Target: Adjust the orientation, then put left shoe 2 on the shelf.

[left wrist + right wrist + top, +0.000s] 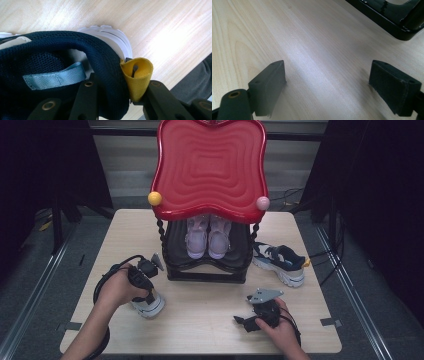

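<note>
Here the navy shoe's [75,62] padded heel collar sits clamped between the left gripper's [113,100] jaws.

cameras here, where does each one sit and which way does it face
High view: sits above the person's side of the table, looking forward and down at the red-topped shoe rack; both forearms and each hand-held gripper show, the left hand-held gripper and the right hand-held gripper.
Left gripper view: rides the left hand-held gripper, looking along its jaws at the heel of a dark blue shoe they clamp, beside its yellow pull loop.
Right gripper view: rides the right hand-held gripper, facing bare tabletop past its open jaws, with the rack's black base in the corner.
Shared: the high view and left gripper view both show that shoe.
</note>
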The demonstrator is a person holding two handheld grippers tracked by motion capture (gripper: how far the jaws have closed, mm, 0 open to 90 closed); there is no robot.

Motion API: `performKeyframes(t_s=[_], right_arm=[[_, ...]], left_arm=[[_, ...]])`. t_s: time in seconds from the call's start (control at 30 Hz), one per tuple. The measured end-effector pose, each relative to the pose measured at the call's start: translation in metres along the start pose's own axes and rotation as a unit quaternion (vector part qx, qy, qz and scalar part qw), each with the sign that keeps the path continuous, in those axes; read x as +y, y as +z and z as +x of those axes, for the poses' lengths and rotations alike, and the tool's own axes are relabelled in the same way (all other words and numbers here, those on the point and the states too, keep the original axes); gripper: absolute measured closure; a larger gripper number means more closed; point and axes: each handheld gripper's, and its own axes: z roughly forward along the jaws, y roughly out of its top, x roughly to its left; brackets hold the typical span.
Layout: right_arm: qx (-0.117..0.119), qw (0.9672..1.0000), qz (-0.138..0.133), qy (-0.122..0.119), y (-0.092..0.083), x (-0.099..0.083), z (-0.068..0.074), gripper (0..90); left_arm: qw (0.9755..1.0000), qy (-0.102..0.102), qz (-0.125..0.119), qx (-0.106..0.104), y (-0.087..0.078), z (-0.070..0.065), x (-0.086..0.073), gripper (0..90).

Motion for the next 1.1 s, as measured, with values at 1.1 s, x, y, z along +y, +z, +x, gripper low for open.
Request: performKeyframes(t_s=[1.1], right_arm=[[-0.001,1.0000,-0.001,-0.001,0.000,0.000,0.000,13.4]], left_arm=[[0.9961,0.082,0.023,-0.023,-0.109,-0.026,-0.007,73.0]])
